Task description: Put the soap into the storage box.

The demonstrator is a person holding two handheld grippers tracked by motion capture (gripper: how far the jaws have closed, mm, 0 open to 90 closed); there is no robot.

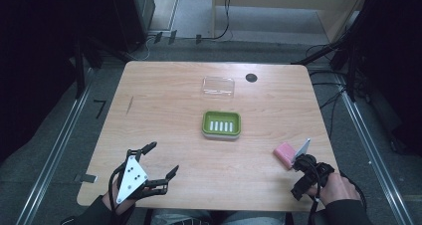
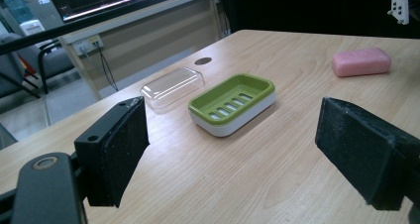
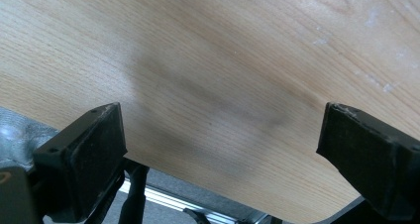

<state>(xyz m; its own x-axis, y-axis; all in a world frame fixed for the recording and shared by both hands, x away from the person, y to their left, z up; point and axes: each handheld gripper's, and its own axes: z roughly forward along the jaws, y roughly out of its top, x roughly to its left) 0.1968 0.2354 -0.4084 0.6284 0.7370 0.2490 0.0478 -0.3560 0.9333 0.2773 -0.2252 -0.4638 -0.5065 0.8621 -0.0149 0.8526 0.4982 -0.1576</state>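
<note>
Two grippers up on my feeds, both hand-held, nothing grasped.
Table: light wooden table [image 1: 164, 105] with rounded corners; a small dark round disc [image 1: 251, 77] sits near its far edge.
Left gripper: left gripper [image 1: 161, 160] at the near-left of the table, grey three-cornered plate on top, jaws spread wide and empty. In its own view [image 2: 233, 149] I see only bare wood between the two black pads.
Right gripper: right gripper [image 1: 301, 161] at the near-right edge, held in a hand [image 1: 338, 187] with a dark sleeve. In the right gripper view [image 3: 220, 149] the jaws are wide apart over bare tabletop near the table's edge, holding nothing.
Soap: pink rectangular bar of soap [image 1: 285, 154] lies flat on the wood at the near-right, just beside the right gripper's front end; I can't tell from the high view whether they touch. It also shows far right in the left gripper view [image 2: 361, 62].
Dish: green slotted soap dish on a white base [image 1: 221, 124] sits mid-table, empty, well apart from the soap [image 2: 232, 103].
Lid: clear plastic rectangular lid [image 1: 218, 86] lies beyond the dish, apart from it, towards the far edge [image 2: 172, 86].
</note>
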